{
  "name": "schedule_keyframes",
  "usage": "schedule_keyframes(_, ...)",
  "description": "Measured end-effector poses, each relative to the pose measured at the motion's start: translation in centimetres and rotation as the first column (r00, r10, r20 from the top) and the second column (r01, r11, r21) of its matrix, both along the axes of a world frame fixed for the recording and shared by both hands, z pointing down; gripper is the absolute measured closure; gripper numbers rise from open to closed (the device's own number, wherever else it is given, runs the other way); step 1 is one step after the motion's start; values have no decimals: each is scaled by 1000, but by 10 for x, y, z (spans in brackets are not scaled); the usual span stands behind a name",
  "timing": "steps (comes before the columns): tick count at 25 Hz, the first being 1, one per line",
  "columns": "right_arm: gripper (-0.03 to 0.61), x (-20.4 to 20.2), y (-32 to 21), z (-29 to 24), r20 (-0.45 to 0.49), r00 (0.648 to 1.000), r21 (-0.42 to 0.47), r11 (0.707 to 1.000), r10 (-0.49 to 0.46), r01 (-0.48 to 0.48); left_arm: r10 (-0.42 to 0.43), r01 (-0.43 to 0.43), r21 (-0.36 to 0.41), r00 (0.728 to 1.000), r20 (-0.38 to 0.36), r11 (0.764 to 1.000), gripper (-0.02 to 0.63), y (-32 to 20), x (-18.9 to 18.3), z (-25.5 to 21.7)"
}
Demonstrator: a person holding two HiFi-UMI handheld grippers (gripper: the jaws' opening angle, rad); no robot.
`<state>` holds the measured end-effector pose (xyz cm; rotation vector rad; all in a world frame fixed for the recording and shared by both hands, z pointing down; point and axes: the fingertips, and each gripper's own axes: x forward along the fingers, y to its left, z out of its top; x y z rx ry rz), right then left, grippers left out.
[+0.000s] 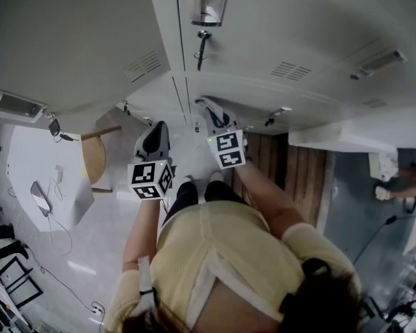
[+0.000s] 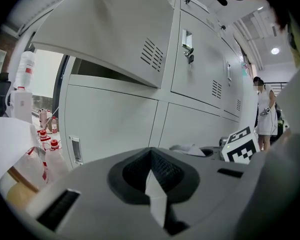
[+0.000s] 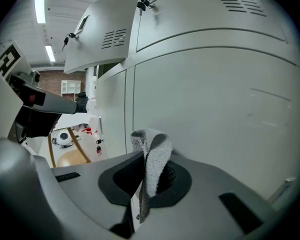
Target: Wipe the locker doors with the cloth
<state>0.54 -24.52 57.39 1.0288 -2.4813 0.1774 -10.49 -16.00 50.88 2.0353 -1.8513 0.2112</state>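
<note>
— Where's the cloth?
— It's pinched in the right tool. The grey cloth stands up out of the jaws, folded over at its top, just in front of a pale, shut locker door. I can't tell whether it touches the door.
— And the left tool?
— The left tool is further left with its jaws pressed together and nothing between them, facing the lockers below an open door.

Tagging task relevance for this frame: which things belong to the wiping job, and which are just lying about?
Job:
cloth, clamped in right gripper
locker doors

Lying about:
red-capped bottles
round wooden table
white table
</note>
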Motion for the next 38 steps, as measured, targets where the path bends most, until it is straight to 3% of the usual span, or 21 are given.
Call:
schedule_keyframes(17, 569, 75, -19, 4, -38, 987, 13, 987, 158, -158, 134, -134, 10, 991, -8, 991, 627, -26, 44, 0)
schedule_keyframes(38, 569, 170, -32, 7, -74, 924, 32, 927, 375, -373, 248, -248, 11, 969, -18, 969, 627, -50, 92, 4)
